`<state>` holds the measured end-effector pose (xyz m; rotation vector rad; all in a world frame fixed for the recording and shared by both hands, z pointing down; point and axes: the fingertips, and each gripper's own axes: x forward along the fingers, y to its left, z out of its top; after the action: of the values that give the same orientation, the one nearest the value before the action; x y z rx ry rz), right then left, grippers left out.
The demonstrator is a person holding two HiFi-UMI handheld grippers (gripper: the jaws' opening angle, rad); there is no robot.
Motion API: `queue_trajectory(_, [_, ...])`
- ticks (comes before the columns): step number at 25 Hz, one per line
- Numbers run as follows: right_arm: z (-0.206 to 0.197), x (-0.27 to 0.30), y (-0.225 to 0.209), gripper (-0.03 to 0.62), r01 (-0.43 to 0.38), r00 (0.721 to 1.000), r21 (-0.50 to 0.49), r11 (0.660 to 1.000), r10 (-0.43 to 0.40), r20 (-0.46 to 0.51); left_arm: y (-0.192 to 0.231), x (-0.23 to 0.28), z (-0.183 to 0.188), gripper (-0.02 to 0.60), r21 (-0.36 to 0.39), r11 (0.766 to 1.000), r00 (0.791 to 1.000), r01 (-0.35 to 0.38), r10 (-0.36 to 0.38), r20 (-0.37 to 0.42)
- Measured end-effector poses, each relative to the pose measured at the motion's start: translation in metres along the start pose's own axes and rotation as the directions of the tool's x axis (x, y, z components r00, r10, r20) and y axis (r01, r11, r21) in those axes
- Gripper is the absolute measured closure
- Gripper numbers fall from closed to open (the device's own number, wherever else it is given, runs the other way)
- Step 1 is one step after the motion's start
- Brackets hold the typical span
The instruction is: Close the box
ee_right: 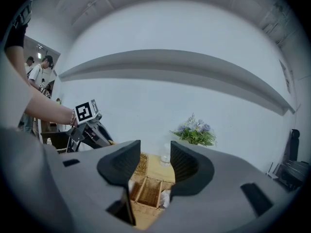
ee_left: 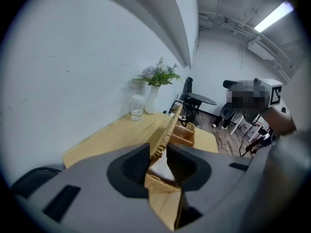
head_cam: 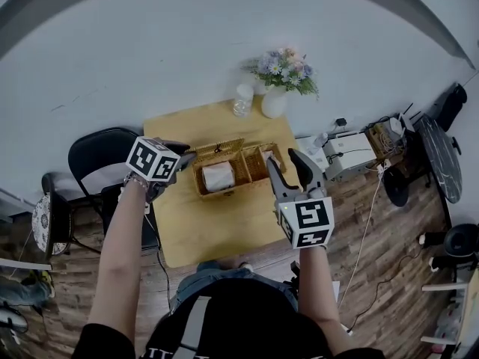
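the box (head_cam: 233,172) is sitting near the middle of the table (head_cam: 217,234), still open. the left tongs (ee_left: 159,152) are clamping the edge of the raised lid (ee_left: 169,127). the right tongs (head_cam: 280,155) are standing apart, empty, over the box's right end. the lowering of the lid is still remaining, i think.

Open wicker box (head_cam: 254,164), lid (ee_left: 164,135) raised, on wooden table (head_cam: 217,230).

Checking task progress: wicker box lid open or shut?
Open. The lid stands raised, its edge gripped in the left tongs; the box interior and a white roll are exposed.
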<state>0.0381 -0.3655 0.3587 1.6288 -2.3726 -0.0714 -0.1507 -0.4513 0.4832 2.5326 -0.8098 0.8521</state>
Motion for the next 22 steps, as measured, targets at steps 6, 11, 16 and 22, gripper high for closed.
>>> queue_trajectory(6, [0.000,-0.004,0.002,0.408,-0.005,1.000,-0.002,1.000,0.005,0.004,-0.026,0.001,-0.018,0.459,0.078,0.993,0.994,0.091,-0.085,-0.074])
queue_trajectory(11, [-0.002,-0.004,0.010,0.413,-0.021,1.000,-0.014,1.000,0.021,-0.005,-0.044,0.004,-0.034,0.437,0.090,0.981,0.980,0.170,-0.158,-0.123])
queue_trajectory(16, [-0.005,-0.002,0.018,0.413,-0.039,0.999,-0.026,0.999,0.038,-0.020,-0.056,0.011,-0.049,0.423,0.112,0.973,0.970,0.202,-0.183,-0.158])
queue_trajectory(22, [-0.007,-0.002,0.021,0.414,-0.029,0.999,-0.031,0.999,0.028,-0.033,-0.067,0.024,-0.073,0.414,0.075,0.966,0.949,0.248,-0.227,-0.218])
